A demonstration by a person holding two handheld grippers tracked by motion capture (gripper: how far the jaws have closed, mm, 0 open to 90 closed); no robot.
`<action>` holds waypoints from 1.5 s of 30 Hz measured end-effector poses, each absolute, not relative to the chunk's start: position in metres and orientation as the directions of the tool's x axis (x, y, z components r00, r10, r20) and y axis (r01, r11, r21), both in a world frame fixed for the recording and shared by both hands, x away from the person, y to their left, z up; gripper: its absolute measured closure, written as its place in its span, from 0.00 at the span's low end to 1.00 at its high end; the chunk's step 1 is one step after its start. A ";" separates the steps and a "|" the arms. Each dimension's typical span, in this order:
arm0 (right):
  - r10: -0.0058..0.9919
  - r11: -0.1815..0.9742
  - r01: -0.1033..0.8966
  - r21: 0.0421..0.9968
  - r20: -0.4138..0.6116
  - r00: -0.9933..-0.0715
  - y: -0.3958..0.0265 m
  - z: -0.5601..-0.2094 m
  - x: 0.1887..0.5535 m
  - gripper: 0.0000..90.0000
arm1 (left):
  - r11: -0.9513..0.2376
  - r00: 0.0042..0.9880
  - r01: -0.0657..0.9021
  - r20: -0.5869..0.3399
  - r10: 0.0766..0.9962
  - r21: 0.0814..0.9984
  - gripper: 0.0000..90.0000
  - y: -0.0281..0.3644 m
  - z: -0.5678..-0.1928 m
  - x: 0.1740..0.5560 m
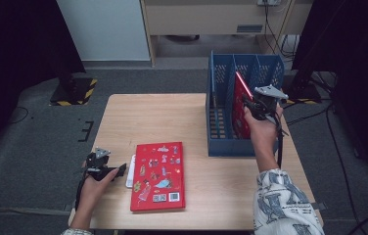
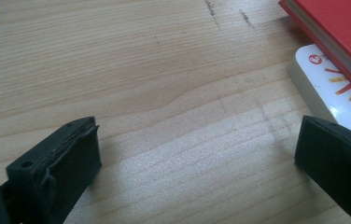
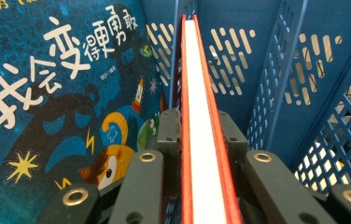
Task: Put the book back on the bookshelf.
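A thin red book (image 1: pixel 241 105) stands upright in the middle slot of a blue slotted rack (image 1: pixel 231 146) at the table's right. My right gripper (image 1: pixel 248 102) is shut on its near edge; in the right gripper view both jaws press the red covers on either side of the white page edge (image 3: pixel 201 116). A second red book (image 1: pixel 158 175) with stickers lies flat at the table's front. My left gripper (image 1: pixel 118 171) rests open just left of it, with only bare wood between its jaws (image 2: pixel 197 140).
A dark blue picture book (image 3: pixel 61 93) leans in the rack's slot beside the held book. A white item (image 2: pixel 332 88) pokes out from under the flat red book (image 2: pixel 341 32), close to one left jaw. The wooden table (image 1: pixel 152 117) stands on grey carpet.
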State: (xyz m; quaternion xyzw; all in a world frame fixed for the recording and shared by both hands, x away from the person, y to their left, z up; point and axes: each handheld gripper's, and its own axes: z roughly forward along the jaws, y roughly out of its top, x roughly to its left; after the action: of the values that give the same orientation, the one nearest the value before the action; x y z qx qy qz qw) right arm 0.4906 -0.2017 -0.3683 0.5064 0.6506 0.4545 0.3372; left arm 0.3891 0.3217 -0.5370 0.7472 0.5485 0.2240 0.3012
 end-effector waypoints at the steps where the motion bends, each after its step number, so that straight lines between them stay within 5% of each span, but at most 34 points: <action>1: 0.966 0.076 0.355 0.932 0.019 -0.257 -0.202 -0.368 0.491 0.85 | -0.217 0.298 0.685 0.005 0.955 0.696 0.00 0.322 -0.537 0.389; 45: 0.991 0.069 0.304 0.950 -0.030 -0.131 -0.186 -0.372 0.534 0.88 | -0.222 0.304 0.683 0.005 0.953 0.696 0.00 0.321 -0.537 0.390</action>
State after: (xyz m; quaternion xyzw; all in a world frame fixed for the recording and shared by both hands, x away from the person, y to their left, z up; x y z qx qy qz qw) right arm 0.5338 -0.1860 -0.3725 0.5271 0.6144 0.4335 0.3960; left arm 0.3898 0.3215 -0.5369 0.7490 0.5461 0.2231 0.3017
